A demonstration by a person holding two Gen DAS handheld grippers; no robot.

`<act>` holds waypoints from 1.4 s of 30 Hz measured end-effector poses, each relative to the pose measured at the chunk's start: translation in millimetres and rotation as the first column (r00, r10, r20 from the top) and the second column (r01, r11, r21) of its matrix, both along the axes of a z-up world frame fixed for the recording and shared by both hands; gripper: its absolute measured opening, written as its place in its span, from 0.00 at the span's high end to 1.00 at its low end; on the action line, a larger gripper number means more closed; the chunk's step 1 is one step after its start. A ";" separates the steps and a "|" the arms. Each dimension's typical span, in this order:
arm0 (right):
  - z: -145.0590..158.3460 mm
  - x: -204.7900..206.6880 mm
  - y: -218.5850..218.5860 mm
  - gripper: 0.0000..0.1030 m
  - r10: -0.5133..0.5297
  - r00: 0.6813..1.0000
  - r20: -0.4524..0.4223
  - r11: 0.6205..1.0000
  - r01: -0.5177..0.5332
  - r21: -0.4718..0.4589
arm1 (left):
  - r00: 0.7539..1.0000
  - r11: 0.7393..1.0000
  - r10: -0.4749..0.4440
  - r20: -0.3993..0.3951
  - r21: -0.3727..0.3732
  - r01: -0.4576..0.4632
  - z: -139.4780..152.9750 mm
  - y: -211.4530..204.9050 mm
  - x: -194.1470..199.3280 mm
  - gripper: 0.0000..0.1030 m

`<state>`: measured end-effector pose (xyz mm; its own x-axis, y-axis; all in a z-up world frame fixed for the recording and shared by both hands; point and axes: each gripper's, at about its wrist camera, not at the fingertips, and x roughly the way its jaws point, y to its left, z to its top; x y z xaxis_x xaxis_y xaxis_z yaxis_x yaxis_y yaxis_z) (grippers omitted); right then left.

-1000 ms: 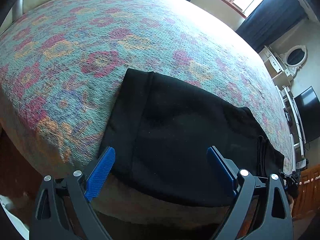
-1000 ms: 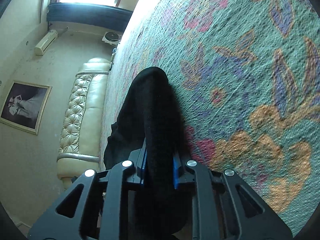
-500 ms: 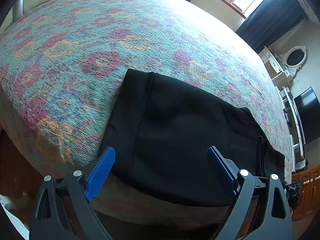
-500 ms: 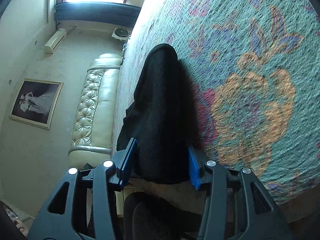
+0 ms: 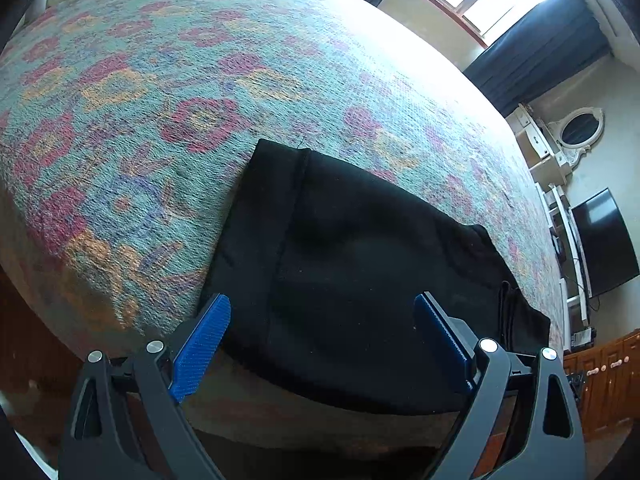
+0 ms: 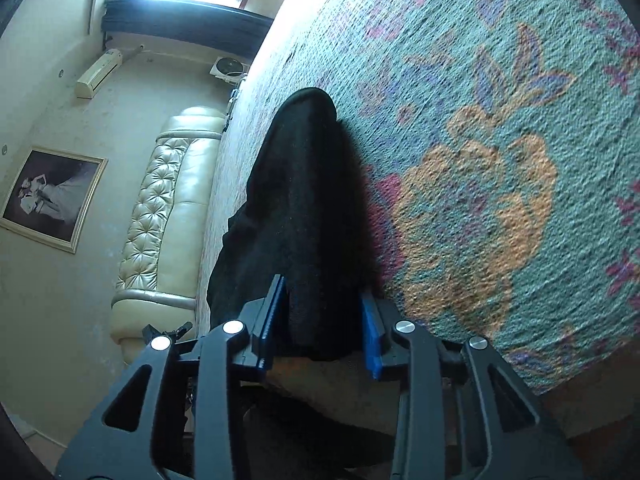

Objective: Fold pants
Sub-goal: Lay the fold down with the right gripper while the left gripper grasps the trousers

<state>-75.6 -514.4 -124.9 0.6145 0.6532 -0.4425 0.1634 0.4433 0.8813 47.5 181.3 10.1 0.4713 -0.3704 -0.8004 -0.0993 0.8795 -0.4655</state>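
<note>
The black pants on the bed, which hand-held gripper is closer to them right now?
Right. The right hand-held gripper has the edge of the black pants between its fingers, jaws partly open. The left hand-held gripper hangs wide open at the near edge, not touching.

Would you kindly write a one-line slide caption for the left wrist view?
Left gripper open, blue fingers spread over folded black pants at the edge of a floral bedspread.
</note>
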 end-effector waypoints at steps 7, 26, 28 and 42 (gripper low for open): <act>80.1 -8.4 30.8 0.31 -0.043 0.995 0.085 0.929 0.071 -0.364 | 0.994 0.938 0.098 -0.041 -0.330 -0.107 -16.4 45.9 3.2 0.11; 112.1 9.0 189.9 0.27 0.283 0.955 0.091 0.914 -0.240 -0.327 | 0.977 0.928 -0.211 0.025 -0.310 0.208 -42.8 42.7 56.3 0.11; 107.0 10.5 192.4 0.27 0.286 0.956 0.073 0.917 -0.250 -0.310 | 0.971 0.904 -0.234 0.045 -0.358 0.235 -45.8 35.8 59.2 0.11; 89.7 17.1 203.1 0.27 0.267 0.963 0.023 0.929 -0.251 -0.270 | 0.944 0.823 -0.302 0.132 -0.465 0.328 -50.0 10.5 72.3 0.13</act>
<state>-58.5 -311.3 -35.1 0.4696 0.6585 -0.5881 -0.0368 0.6801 0.7322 119.8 191.8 -39.9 0.2983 -0.8328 -0.4663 0.1796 0.5288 -0.8295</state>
